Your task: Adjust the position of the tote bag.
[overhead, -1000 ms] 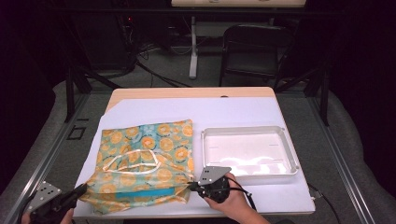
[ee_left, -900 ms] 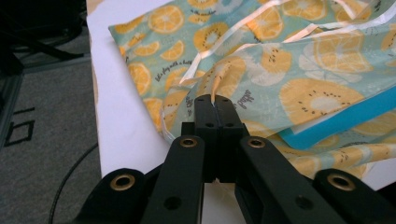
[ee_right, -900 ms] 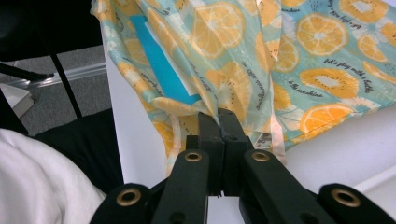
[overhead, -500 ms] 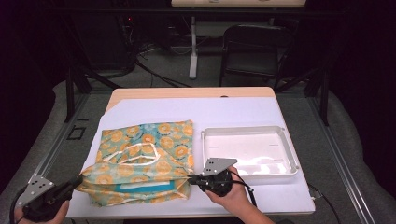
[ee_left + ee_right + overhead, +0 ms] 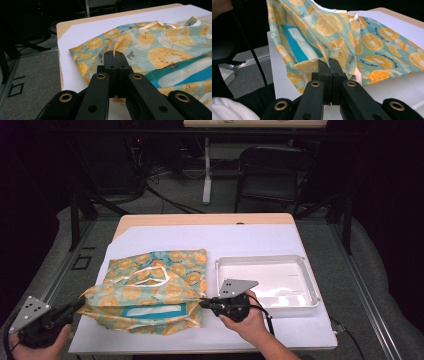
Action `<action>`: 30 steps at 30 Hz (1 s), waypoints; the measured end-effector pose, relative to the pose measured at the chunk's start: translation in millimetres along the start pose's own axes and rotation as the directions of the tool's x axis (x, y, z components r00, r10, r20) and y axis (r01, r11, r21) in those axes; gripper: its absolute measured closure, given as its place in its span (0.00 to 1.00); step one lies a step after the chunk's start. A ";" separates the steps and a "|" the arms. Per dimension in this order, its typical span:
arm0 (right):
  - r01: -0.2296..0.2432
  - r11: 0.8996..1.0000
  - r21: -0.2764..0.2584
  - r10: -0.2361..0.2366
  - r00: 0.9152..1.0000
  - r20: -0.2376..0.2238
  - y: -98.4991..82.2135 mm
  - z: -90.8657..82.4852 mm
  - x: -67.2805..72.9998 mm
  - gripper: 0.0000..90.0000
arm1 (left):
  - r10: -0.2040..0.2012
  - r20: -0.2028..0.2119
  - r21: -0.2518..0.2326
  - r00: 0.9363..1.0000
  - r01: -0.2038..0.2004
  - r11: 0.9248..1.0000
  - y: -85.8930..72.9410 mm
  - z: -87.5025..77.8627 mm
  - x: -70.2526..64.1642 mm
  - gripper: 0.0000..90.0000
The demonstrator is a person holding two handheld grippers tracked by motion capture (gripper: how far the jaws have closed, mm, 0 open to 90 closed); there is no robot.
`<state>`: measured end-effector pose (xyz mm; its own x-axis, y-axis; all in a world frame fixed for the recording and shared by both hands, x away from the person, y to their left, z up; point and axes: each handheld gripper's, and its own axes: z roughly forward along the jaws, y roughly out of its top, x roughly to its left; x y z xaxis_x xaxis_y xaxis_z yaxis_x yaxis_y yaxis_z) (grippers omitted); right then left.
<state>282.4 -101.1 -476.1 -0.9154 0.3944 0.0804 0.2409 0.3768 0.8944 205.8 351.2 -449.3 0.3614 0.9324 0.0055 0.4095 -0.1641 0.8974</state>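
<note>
On one table (image 5: 260,232), one orange-print bag (image 5: 150,290), two grippers, left gripper (image 5: 80,303), right gripper (image 5: 204,303), both clamped on it, one white tray (image 5: 310,285)

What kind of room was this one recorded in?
Probably a lab or recording studio rather than a home: a lone table with a white sheet, dark surroundings, loose cables on a grey carpet, and metal framing beside it.

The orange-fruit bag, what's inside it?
The teal fabric bag printed with orange slices shows a blue-and-white panel at its lifted mouth. Its folds hide whatever lies deeper in.
</note>
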 end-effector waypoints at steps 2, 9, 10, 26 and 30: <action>-0.007 1.000 -0.010 0.007 1.000 0.004 4.3 -1.7 -2.0 1.00 | 0.004 -0.001 -0.002 1.000 -0.004 1.000 2.2 -0.3 0.1 1.00; 0.008 1.000 -0.015 -0.008 1.000 0.018 18.1 -4.5 -3.3 1.00 | 0.015 -0.010 -0.016 1.000 -0.015 1.000 15.9 -3.9 3.2 1.00; 0.024 1.000 -0.015 -0.023 0.999 0.023 25.1 -5.3 -3.9 1.00 | 0.018 -0.012 -0.021 1.000 -0.018 1.000 19.0 -4.5 3.7 1.00; 0.049 0.998 -0.046 -0.046 0.998 0.051 65.3 -12.1 -18.8 1.00 | 0.061 -0.040 -0.047 0.997 -0.063 0.997 61.5 -8.7 14.1 1.00; 0.045 0.998 -0.054 -0.041 0.997 0.063 72.3 -14.0 -24.2 1.00 | 0.071 -0.045 -0.053 0.996 -0.074 0.996 71.4 -7.6 15.5 1.00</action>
<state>317.5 -95.2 -407.2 -0.9024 0.4306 0.0155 0.1821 0.3486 0.9194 234.2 356.4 -381.8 0.3518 0.9318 0.0894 0.3369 -0.2151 0.9166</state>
